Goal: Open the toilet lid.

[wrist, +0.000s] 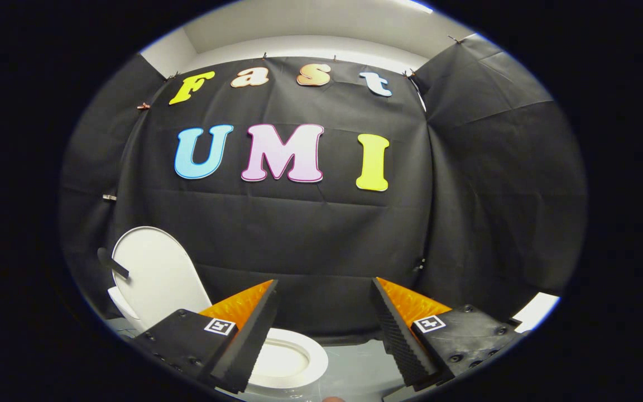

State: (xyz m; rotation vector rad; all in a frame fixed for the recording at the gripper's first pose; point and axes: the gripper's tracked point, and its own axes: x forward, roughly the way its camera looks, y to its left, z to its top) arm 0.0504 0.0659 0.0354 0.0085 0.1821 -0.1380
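A: Where was the lid (157, 273)?

B: Raised. It stood nearly upright behind the bowl, off beyond the left finger, leaning back toward the cloth wall (321, 234). A dark strip (112, 262) stuck out from its far edge, probably a tab to catch it by.

A: And the gripper (324, 318)?

B: Its fingers were spread wide, nothing between them and nothing touching either one. I took that to mean the lid needed no more holding, since it rested at its own balance point. It was well apart from the lid.

A: So the job was done?

B: I judged it so. The seat (291, 357) lay flat and uncovered, showing between the fingers and partly hidden by the left one.

A: Why was the gripper pointed at the wall rather than down?

B: It sat level and above the bowl, as if clear of the lid's swing. That is only my reading.

A: The room?

B: Black cloth clipped up on three sides, creased, with a pale wall (299, 28) above it. The floor (355, 363) was pale grey and smooth beside the bowl.
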